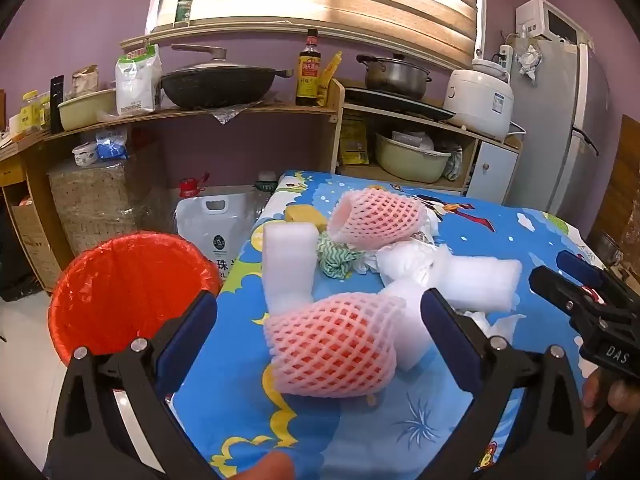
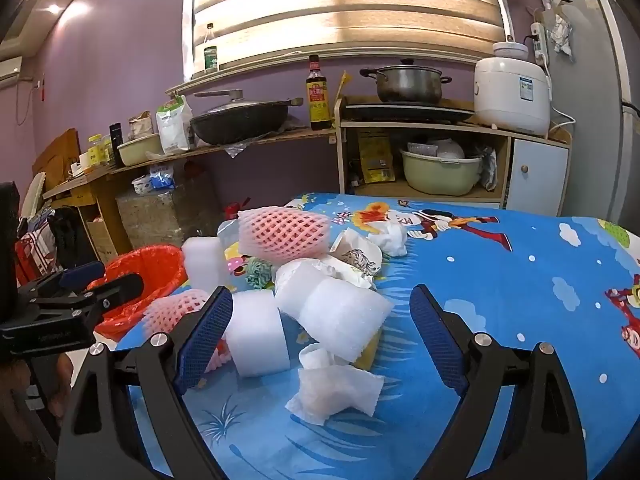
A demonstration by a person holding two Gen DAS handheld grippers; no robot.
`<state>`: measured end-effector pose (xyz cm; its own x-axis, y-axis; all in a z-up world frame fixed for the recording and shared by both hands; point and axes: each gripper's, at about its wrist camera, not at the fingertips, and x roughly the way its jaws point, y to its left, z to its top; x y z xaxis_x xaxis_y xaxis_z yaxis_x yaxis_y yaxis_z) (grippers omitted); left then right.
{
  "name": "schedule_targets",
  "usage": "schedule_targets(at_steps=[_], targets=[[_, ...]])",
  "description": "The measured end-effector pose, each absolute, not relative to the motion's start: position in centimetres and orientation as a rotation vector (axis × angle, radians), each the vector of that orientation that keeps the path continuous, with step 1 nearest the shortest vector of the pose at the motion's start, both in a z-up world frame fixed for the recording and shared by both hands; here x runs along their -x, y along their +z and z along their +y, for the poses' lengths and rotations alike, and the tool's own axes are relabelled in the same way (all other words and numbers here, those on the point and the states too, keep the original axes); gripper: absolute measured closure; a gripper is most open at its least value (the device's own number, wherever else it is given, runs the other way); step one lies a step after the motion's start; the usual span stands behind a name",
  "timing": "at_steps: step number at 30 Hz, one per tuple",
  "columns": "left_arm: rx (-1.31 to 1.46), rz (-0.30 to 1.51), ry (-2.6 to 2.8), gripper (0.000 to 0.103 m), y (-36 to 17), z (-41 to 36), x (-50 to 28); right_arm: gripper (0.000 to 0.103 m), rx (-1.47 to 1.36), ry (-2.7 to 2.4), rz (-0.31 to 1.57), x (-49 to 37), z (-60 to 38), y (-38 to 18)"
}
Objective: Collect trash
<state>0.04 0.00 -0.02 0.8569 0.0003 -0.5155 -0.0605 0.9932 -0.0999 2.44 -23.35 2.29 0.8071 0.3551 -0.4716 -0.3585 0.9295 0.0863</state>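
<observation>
Pink foam net [image 1: 332,350] near, between the wide-open left gripper [image 1: 319,314], white foam roll [image 2: 340,316] between the wide-open right gripper [image 2: 321,308], maybe not touching, red bin [image 1: 132,292] left.

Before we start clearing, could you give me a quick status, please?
Both grippers open, left gripper, right gripper, holding nothing. Trash pile untouched on table. Red bin beside table, path clear.

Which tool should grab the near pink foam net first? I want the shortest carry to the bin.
Left. The near pink foam net already lies between the open left tool, with the red-lined bin beside it. The right tool faces white foam.
</observation>
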Motion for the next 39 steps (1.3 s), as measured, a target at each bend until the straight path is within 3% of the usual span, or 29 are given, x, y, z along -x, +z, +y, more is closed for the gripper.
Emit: schedule_targets(at_steps=[39], targets=[[0.135, 0.527, 0.033, 0.004, 0.3, 0.5, 0.0, 0.018, 0.021, 0.410, 0.497, -2.4, -22.6, 2.9]])
